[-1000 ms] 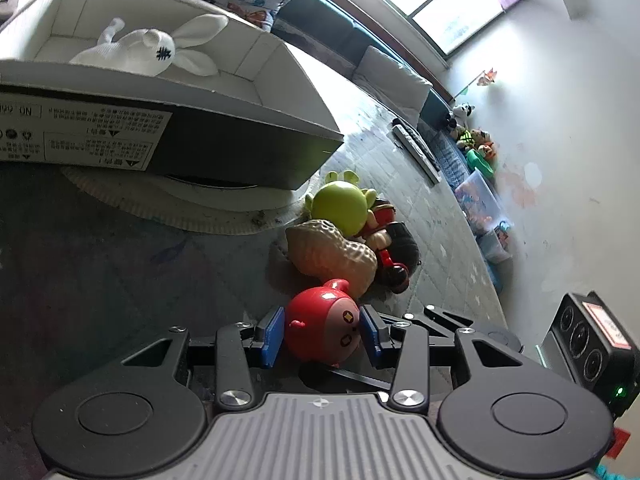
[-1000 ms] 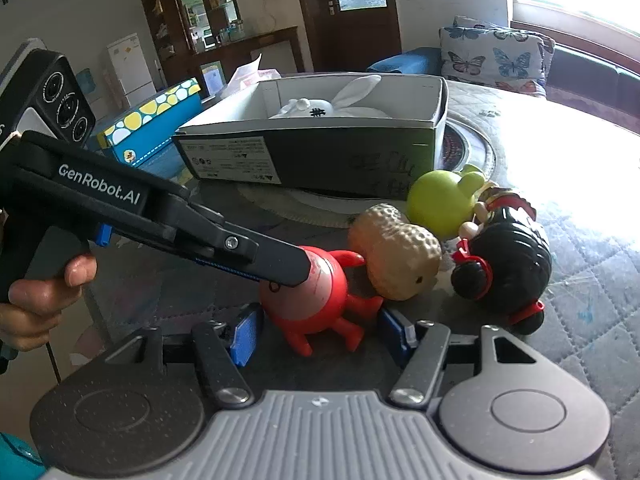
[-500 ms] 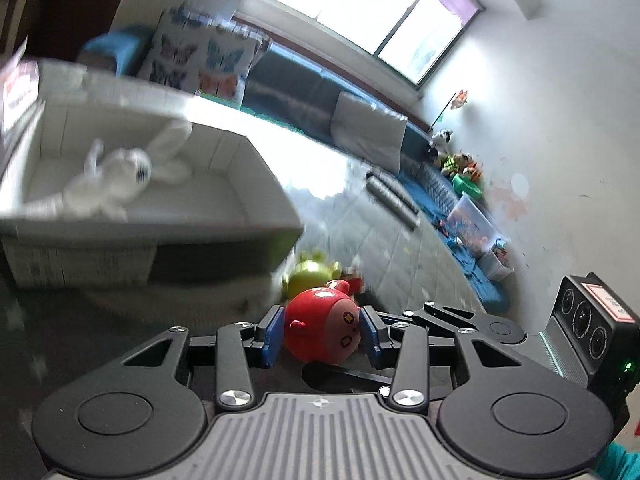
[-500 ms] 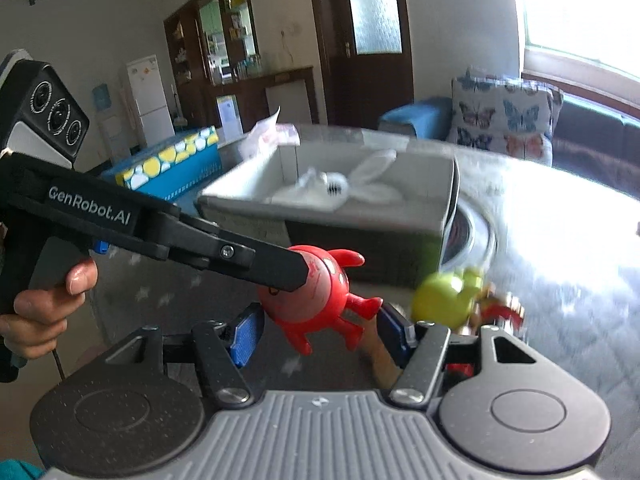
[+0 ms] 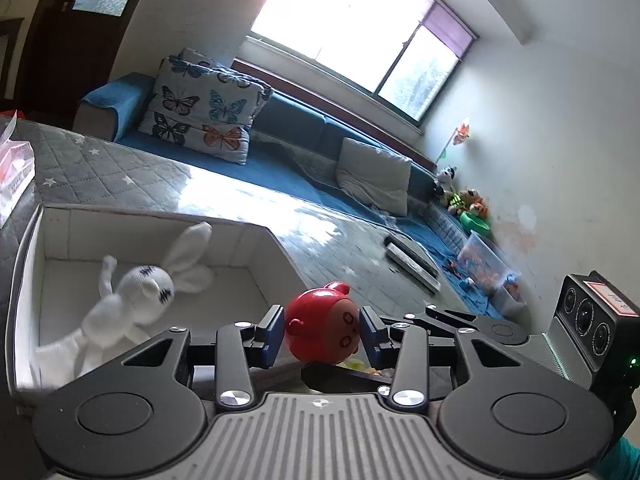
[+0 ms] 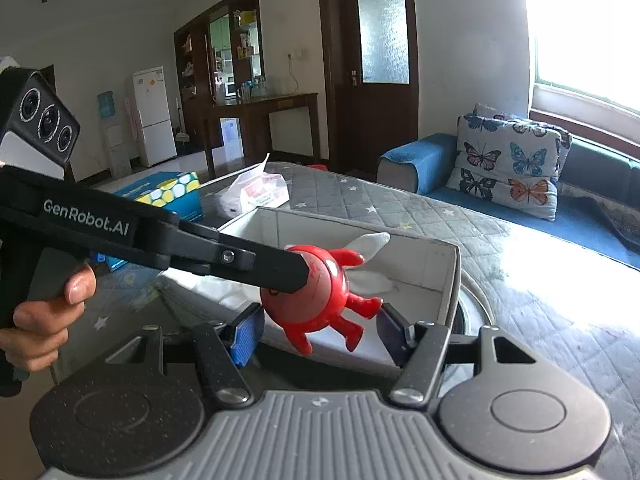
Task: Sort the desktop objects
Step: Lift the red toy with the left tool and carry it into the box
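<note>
My left gripper (image 5: 322, 334) is shut on a red round toy figure (image 5: 322, 326) and holds it in the air over the near right corner of an open white-lined cardboard box (image 5: 256, 240). A white plush rabbit (image 5: 132, 296) lies inside the box. In the right wrist view the red toy (image 6: 316, 296) hangs from the left gripper's black fingers (image 6: 256, 260), above the box (image 6: 448, 272). My right gripper (image 6: 316, 334) is open and empty just below and behind the toy, not touching it.
The box stands on a grey quilted table cover (image 6: 540, 300). A plastic bag of packets (image 6: 256, 192) and a blue patterned box (image 6: 168, 196) lie beyond it. A long grey remote-like bar (image 5: 412, 260) lies at the table's far right. A blue sofa with butterfly cushions (image 5: 200, 108) stands behind.
My left gripper has lifted the red toy off the table, away from the other toys, up to above the box rim. My right gripper has risen along with it and stays open.
</note>
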The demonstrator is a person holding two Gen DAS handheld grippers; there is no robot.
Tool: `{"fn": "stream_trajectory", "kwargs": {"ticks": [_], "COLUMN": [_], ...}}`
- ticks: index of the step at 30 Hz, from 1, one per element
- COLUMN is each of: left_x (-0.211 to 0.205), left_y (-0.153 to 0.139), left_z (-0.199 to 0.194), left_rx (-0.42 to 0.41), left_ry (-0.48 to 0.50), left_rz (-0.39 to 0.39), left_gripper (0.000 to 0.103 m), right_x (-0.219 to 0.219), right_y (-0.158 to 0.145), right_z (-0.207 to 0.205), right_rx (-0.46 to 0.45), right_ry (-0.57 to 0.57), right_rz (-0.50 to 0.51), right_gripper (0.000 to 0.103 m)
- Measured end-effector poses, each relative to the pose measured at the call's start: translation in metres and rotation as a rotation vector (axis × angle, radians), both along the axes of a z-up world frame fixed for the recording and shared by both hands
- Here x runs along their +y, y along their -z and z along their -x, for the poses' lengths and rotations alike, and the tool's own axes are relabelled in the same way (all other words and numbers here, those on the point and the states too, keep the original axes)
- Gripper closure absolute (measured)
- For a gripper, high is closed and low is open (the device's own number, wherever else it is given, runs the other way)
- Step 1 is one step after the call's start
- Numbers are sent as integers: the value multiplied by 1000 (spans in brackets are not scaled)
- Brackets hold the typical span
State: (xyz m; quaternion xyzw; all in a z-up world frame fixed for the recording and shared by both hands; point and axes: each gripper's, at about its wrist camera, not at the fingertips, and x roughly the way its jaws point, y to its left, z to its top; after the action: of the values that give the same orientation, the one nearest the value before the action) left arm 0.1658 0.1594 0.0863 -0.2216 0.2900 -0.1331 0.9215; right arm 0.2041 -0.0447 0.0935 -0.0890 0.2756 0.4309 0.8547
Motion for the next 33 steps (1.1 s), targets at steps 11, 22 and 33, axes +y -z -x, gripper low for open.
{"fn": "stream_trajectory", "kwargs": {"ticks": [11, 22, 33], "left_x": [46, 62, 64], "left_y": [45, 77, 85], "left_z": [-61, -84, -85], "left_rx": [137, 239, 278], "left_ry": [-42, -66, -84], "left_rz": [108, 164, 174], "left_gripper": [59, 61, 61], "right_x": [42, 65, 81], "right_y": [31, 64, 68], "right_z": [-64, -91, -91], "right_rx": [143, 234, 185], "right_ry": [-7, -8, -15], "right_rz": [70, 162, 265], "right_gripper": [40, 40, 39]}}
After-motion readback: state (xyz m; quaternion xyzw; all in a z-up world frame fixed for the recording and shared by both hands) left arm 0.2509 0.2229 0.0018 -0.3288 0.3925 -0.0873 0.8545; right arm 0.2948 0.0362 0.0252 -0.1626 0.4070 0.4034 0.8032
